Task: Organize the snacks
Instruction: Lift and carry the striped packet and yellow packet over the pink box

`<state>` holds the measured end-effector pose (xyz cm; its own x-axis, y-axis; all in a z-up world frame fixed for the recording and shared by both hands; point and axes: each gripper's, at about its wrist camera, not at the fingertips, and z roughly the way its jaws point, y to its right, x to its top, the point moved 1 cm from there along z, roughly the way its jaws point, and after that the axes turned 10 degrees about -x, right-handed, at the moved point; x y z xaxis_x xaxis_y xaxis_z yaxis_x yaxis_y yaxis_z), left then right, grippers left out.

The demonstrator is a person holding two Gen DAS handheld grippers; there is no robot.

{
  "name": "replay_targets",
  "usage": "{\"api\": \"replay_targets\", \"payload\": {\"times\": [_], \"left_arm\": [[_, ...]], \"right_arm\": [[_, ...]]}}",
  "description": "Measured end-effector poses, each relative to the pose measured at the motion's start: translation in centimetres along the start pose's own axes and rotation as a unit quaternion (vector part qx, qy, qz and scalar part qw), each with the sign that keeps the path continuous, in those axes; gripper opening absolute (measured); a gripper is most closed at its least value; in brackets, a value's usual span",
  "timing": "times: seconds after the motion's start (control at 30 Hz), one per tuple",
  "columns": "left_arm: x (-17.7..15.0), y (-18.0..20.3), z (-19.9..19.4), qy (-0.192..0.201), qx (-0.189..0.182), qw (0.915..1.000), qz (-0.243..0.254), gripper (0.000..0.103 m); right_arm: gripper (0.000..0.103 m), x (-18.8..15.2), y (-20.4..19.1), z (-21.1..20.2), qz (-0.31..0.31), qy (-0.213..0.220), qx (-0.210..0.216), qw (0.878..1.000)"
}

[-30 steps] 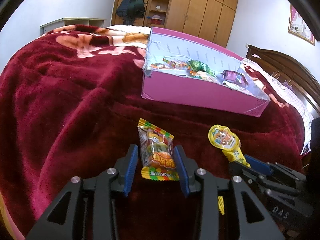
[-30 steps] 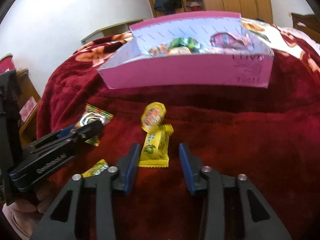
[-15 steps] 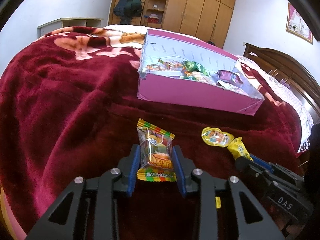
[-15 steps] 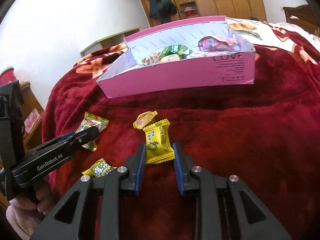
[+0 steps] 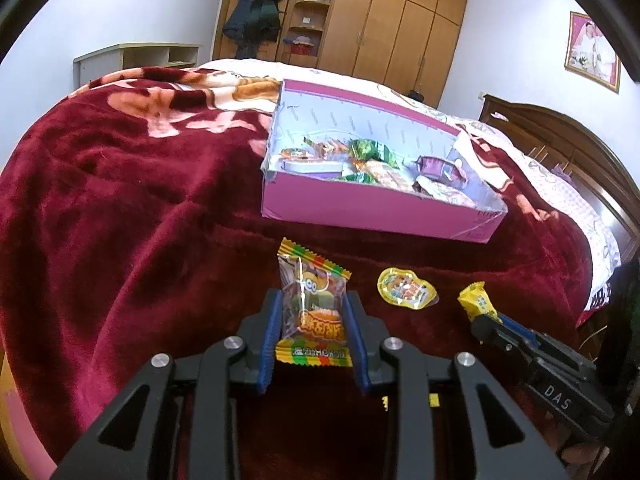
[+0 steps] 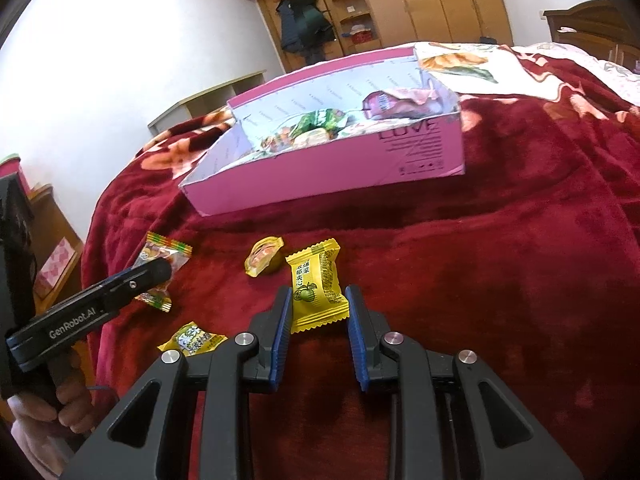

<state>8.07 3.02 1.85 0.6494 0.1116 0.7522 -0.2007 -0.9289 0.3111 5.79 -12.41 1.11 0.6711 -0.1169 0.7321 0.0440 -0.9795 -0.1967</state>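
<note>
At lower centre of the left wrist view, the left gripper (image 5: 312, 340) is clamped on a rainbow-edged candy packet (image 5: 313, 312). The pink box (image 5: 372, 212), already holding snacks, sits straight ahead toward the upper centre. In the right wrist view, the right gripper (image 6: 319, 330) pinches a yellow candy packet (image 6: 317, 286); the box lies ahead, slightly left. Both packets' lower ends are hidden between the pads.

— Where are the snacks?

— A striped candy bag (image 5: 312, 312) stands upright, pinched between the left tongs (image 5: 312, 340). A yellow packet (image 6: 318, 286) is pinched in the right tongs (image 6: 318, 328).

— Others?

— A small yellow jelly cup (image 6: 264, 256) lies on the bed just beside that packet; another yellow sweet (image 6: 192, 338) lies nearer (partly hidden). The pink box (image 6: 320, 184) beyond holds several wrapped snacks.
</note>
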Motion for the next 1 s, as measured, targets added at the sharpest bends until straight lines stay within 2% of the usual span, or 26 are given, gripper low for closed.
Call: {"api": "replay_targets", "payload": {"times": [0.57, 1.0], "left_arm": [[4.0, 1.2, -0.7, 0.042, -0.006, 0.9989, 0.016, 0.031], [6.3, 1.9, -0.3, 0.053, -0.008, 0.9980, 0.035, 0.031]], "right_arm": [[0.027, 0.8, 1.7, -1.1, 0.016, 0.017, -0.014, 1.000], [0.027, 1.3, 1.7, -1.9, 0.013, 0.032, -0.011, 0.999]]}}
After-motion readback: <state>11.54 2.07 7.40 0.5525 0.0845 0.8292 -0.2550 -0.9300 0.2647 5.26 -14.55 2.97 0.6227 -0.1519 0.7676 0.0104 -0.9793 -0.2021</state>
